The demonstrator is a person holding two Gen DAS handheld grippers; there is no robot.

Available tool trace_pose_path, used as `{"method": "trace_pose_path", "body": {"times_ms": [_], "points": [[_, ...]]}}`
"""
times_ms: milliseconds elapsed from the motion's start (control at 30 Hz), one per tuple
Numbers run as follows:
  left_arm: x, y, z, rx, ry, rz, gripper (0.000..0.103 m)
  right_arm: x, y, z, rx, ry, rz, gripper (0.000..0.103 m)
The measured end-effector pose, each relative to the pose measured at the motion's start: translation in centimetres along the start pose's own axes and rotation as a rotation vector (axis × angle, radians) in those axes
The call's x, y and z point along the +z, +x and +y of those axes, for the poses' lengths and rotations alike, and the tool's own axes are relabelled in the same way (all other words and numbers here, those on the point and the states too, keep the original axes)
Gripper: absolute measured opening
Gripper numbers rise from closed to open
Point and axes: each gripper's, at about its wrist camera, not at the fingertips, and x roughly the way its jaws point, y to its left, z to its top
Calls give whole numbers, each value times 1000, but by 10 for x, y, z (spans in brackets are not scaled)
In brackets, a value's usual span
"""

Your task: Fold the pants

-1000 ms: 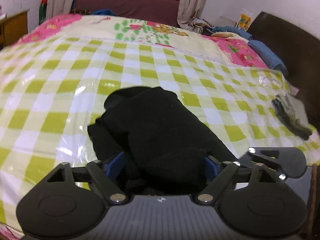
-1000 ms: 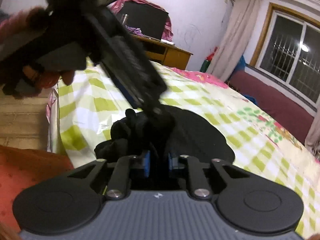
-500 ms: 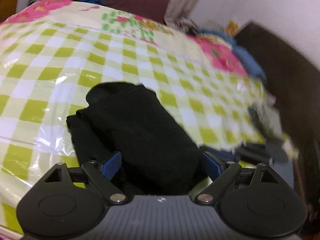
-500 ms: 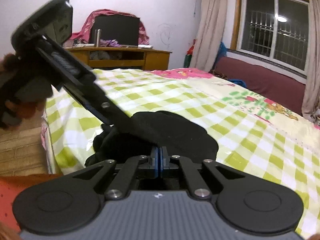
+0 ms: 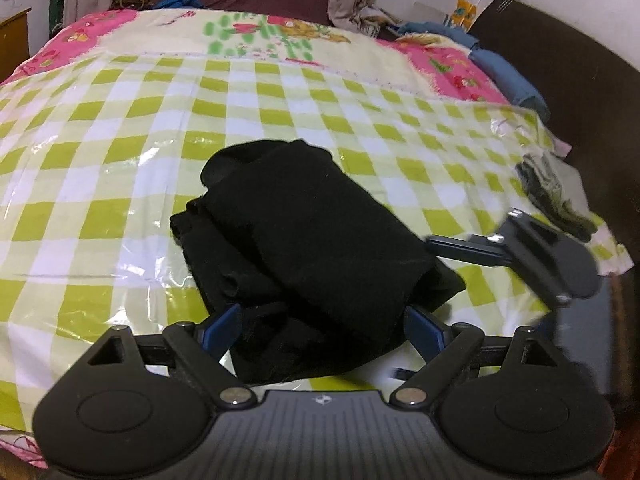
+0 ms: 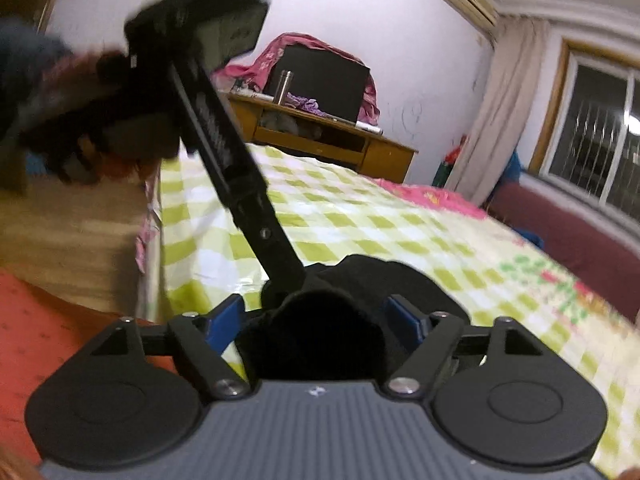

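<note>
The folded black fabric pants (image 5: 312, 248) lie on my glossy lime-green-and-white checked plastic bed cover (image 5: 120, 128). My blue finger pads (image 5: 218, 326) sit on black linkages. Beyond lie a pink-and-cream floral bedsheet (image 5: 256, 36), a maroon sofa (image 6: 572, 236) and beige curtains (image 6: 496, 108).

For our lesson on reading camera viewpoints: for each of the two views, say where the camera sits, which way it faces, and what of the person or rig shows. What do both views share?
Left wrist view: sits on the left gripper, looking down across the checked bed cover towards the headboard; the right gripper enters at right.
Right wrist view: sits on the right gripper, jaws open, looking nearly level towards the wooden desk and window; the left gripper's body and a blurred hand show.
Shared: the folded black pants and bed cover.
</note>
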Motion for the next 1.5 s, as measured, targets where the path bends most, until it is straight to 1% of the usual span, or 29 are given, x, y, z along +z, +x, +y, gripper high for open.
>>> {"method": "trace_pose_path", "body": {"times_ms": [67, 100, 133, 167, 200, 233, 267, 333, 467, 533, 567, 600, 633, 700, 767, 867, 967, 1067, 1133, 1167, 1200, 1233, 1267, 1300, 1333, 1367, 1400, 1433, 1500], "points": [[1, -3, 1, -10, -4, -18, 100, -1, 16, 4, -19, -41, 17, 79], [2, -4, 3, -16, -12, -25, 100, -3, 26, 5, -25, -37, 36, 76], [3, -4, 5, -23, -23, -32, 100, -3, 33, 4, -36, -19, 66, 49], [5, -2, 7, -29, -36, -40, 100, -3, 39, 0, -36, 15, 103, 29], [8, 1, 10, -38, -54, -51, 100, -2, 40, -4, -30, 71, 129, 17], [11, 5, 13, -52, -74, -59, 100, -2, 38, -8, -25, 109, 130, 16], [16, 11, 16, -63, -101, -64, 100, -2, 34, -9, -36, 119, 127, 15], [24, 24, 20, -62, -133, -67, 100, -1, 22, -13, -55, 148, 117, 14], [40, 50, 18, -31, -142, -56, 100, 0, 4, -30, -62, 286, 110, 14], [48, 60, 15, 7, -130, -47, 100, 0, 1, -35, -66, 320, 102, 14], [52, 66, 13, 37, -118, -33, 95, 0, 0, -35, -70, 320, 99, 14], [56, 72, 12, 65, -107, -19, 84, 0, -1, -35, -70, 321, 97, 14], [59, 76, 12, 82, -100, -8, 79, 0, -1, -36, -70, 327, 96, 14], [67, 81, 15, 94, -96, -5, 57, 2, -1, -39, -72, 335, 96, 14], [77, 76, 16, 90, -86, -32, 50, 8, -1, -42, -78, 334, 89, 14], [94, 57, 14, 96, -27, -105, 44, 30, -2, -51, -99, 331, 40, 14], [106, 42, 18, 110, 10, -154, 38, 54, 3, -57, -97, 347, -1, 14], [107, 40, 40, 145, 1, -169, 38, 70, 24, -51, -82, 349, -6, 14], [95, 50, 61, 172, -40, -141, 38, 70, 52, -33, -69, 303, 38, 14], [84, 61, 74, 209, -63, -113, 38, 65, 68, -22, -49, 268, 72, 14], [73, 71, 85, 239, -87, -85, 38, 56, 87, -9, -14, 237, 123, 18], [60, 82, 96, 269, -111, -51, 38, 46, 104, 3, 27, 209, 183, 26], [48, 90, 104, 280, -137, -31, 39, 36, 117, 13, 76, 196, 237, 32], [37, 91, 110, 282, -164, -35, 39, 27, 122, 23, 97, 173, 255, 38], [30, 88, 111, 280, -177, -57, 39, 25, 119, 29, 88, 131, 236, 39], [26, 80, 112, 275, -183, -80, 43, 26, 112, 33, 74, 94, 216, 40], [24, 73, 112, 275, -187, -94, 49, 29, 103, 30, 71, 88, 200, 41], [23, 67, 112, 285, -188, -105, 53, 32, 92, 23, 75, 110, 190, 41], [22, 54, 113, 339, -185, -127, 54, 37, 67, 2, 75, 193, 173, 42]]}}
